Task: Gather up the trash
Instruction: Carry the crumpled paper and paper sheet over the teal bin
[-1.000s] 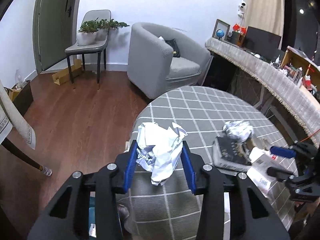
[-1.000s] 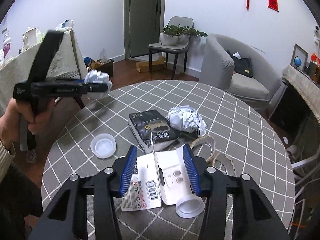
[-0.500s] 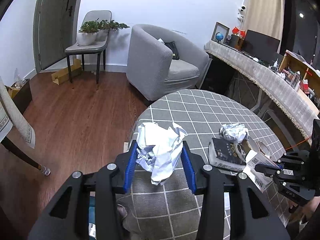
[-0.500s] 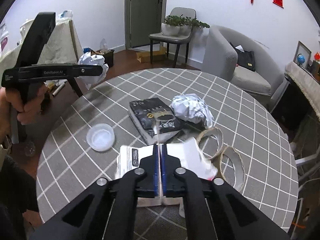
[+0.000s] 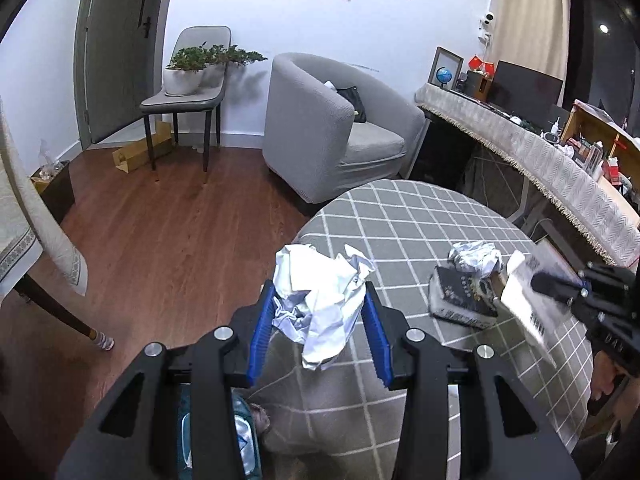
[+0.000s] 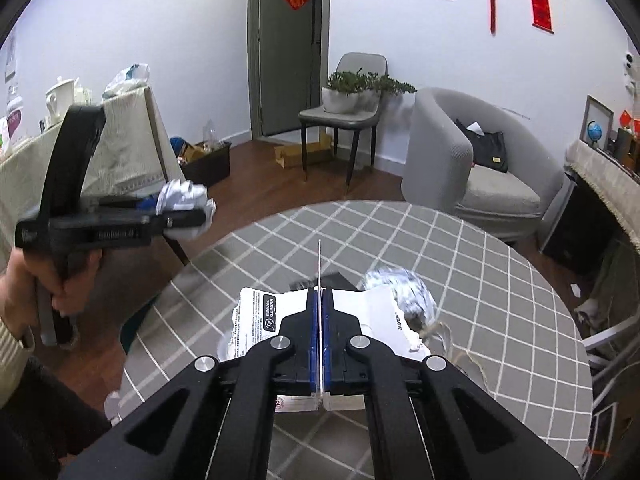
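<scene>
My left gripper is shut on a crumpled white paper wad, held beyond the left edge of the round table with the grey checked cloth. From the right wrist view that same left gripper and its paper wad hang over the floor, gripped by a hand. My right gripper is shut on the upright fold of a flattened white carton with printed labels, lifted above the table. In the left wrist view the right gripper carries the white carton.
A crumpled foil-like ball and a black book lie on the table; the ball sits just behind the carton. A grey armchair, a chair with a potted plant and a cloth-covered side table stand around.
My right gripper closed on the white carton and lifted it off the table. The left gripper drifted a little away from the table, still clamped on its paper wad.
</scene>
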A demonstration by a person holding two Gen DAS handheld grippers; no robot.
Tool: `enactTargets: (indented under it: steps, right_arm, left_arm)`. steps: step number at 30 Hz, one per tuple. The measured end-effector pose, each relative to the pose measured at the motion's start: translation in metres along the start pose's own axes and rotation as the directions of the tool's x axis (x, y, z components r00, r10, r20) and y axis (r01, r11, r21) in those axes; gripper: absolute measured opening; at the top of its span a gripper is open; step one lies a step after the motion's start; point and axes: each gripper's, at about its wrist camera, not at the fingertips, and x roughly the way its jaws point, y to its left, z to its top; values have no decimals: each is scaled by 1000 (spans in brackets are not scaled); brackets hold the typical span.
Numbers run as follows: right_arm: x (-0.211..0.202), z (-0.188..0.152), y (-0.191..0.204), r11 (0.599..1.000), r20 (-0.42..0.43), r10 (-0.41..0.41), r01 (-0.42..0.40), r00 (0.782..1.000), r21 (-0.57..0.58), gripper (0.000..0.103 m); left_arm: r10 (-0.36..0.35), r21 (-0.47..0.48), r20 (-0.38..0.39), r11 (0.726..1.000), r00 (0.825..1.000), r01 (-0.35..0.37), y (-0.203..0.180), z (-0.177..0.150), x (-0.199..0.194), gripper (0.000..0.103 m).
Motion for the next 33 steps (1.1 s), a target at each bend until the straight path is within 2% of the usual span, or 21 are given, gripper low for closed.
enactTargets:
  steps: [11, 20, 25, 33]
  right_arm:
    - [25, 21, 33, 998, -2, 52, -52, 999, 33, 2]
    - [51, 43, 82, 989, 22, 134, -135, 991, 54, 2]
    - [72, 48, 111, 982, 5, 182, -182, 983, 43, 2]
    - [100, 52, 147, 969, -18, 242, -241, 970, 47, 2]
  left_arm:
    - [46, -32, -27, 998, 999, -47, 34, -18, -10, 45]
    - [96, -55, -71, 993, 993, -100, 73, -39, -22, 45]
    - [138, -57, -118, 988, 983, -145, 95, -57, -22, 45]
    - [196, -45, -233, 976, 952, -212, 127, -94, -3, 45]
